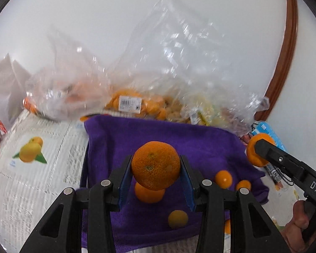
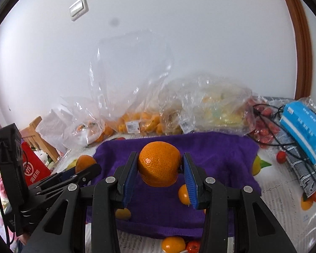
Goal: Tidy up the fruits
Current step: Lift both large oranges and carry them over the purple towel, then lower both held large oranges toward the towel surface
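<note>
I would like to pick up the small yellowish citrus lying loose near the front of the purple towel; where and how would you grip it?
Both grippers already hold oranges, so free one first. Grip the yellowish citrus across its widest middle, coming down from above. It is round, sits alone on the purple towel, and has bare cloth on both sides for the fingers.

Fuzzy purple cloth (image 2: 221,151); crinkled glossy plastic bags (image 2: 132,73)
</note>
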{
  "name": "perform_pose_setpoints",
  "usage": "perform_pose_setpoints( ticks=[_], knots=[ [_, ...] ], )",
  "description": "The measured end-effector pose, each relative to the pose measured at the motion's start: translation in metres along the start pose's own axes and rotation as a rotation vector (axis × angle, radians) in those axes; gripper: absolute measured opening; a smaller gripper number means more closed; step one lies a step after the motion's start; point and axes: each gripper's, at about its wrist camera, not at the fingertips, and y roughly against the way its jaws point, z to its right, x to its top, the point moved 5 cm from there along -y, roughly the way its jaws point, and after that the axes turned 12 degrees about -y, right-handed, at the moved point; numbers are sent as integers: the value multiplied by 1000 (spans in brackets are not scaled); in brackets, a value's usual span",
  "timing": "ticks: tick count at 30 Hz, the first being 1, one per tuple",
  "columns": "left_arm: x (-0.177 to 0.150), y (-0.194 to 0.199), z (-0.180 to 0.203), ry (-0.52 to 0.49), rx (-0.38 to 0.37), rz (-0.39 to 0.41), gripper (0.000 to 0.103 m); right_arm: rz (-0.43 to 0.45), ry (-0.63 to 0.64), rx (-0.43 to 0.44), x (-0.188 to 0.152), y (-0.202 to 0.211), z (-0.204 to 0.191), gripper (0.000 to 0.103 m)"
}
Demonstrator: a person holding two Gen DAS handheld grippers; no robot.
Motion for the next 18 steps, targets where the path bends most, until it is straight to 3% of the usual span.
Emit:
perform_pose_setpoints(
  ticks=[5, 10, 18],
  knots=[
    [-14, -14, -3, -5, 29, -25, 41, -49, 2, -1, -16, -18, 19, 42],
    [-18, -19, -4, 28, -20, -33, 41, -34, -31, -56, -13, -22, 40, 42],
    [-21, -23, -1, 20, -14, -32, 41, -52, -68, -80, -14, -33, 53, 42]
  ],
)
